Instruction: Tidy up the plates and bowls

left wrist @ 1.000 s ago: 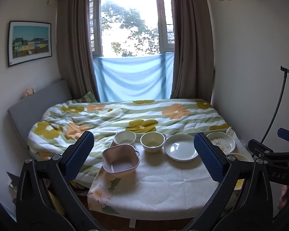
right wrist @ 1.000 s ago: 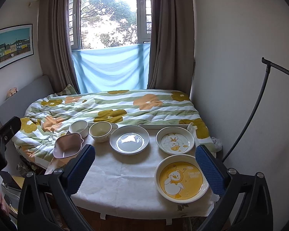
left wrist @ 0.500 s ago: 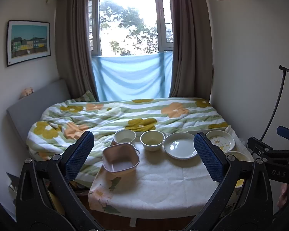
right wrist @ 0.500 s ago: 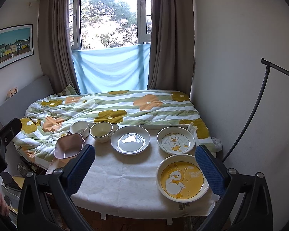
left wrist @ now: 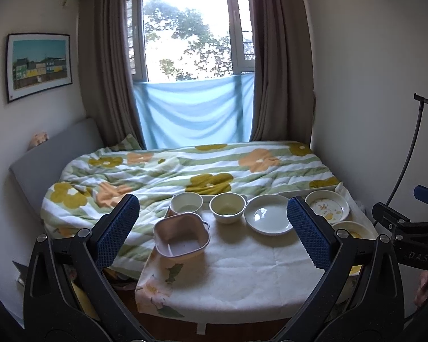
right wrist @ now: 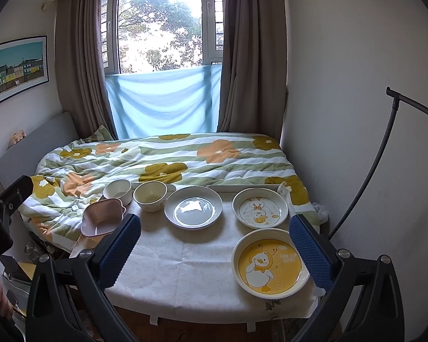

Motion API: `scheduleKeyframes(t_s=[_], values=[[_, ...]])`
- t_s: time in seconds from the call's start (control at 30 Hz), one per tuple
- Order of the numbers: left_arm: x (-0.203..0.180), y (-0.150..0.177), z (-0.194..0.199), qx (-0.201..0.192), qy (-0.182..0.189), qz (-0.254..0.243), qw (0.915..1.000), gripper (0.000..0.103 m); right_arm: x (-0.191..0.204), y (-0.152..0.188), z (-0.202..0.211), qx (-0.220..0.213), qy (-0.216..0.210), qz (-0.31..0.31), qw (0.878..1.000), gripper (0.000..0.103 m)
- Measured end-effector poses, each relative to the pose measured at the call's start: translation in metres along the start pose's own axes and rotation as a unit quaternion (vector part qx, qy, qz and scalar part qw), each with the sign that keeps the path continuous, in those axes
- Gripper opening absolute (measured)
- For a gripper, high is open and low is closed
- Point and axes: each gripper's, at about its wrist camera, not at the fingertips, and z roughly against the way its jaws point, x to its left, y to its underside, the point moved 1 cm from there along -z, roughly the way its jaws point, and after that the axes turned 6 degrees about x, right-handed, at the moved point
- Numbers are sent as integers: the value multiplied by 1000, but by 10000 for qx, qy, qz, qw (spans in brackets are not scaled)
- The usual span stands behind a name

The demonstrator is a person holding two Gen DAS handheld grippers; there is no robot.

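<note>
both claws, left (left wrist: 212, 228) and right (right wrist: 214, 240), stay spread, barely shifted.

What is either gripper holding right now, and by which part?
Nothing. The left gripper and right gripper are both open and empty, above the table; every bowl and plate sits untouched.

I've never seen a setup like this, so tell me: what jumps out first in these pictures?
The yellow duck plate at the table's near right corner, with a paler duck plate just behind it. Beyond the table lies a flowered quilt under a bright window. Both blue-padded grippers, left gripper and right gripper, hang open and empty.
</note>
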Motion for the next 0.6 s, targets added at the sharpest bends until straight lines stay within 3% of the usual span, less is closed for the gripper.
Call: scheduleKeyframes(t_s=[0.13, 0.3, 0.37, 0.5, 0.6], values=[[-7, -8, -18, 138, 189, -223, 9995, 103, -7, 8, -4, 99, -21, -236, 9997, 103], [-40, -4, -63, 561, 1019, -547, 9917, 103, -32, 24, -20, 427, 155, -707, 9965, 103], [-57, 1, -80, 685, 1189, -641, 9885, 103, -51, 35, -28, 554, 128, -911, 9942, 103], [-101, 12, -131, 1178, 1732, -1012, 9726, 103, -82, 55, -48, 833, 516, -1188, 9881, 103], [-133, 24, -166, 1525, 2096, -1226, 9580, 103, -113, 70, -72, 1346, 407, -1556, 9777, 103]])
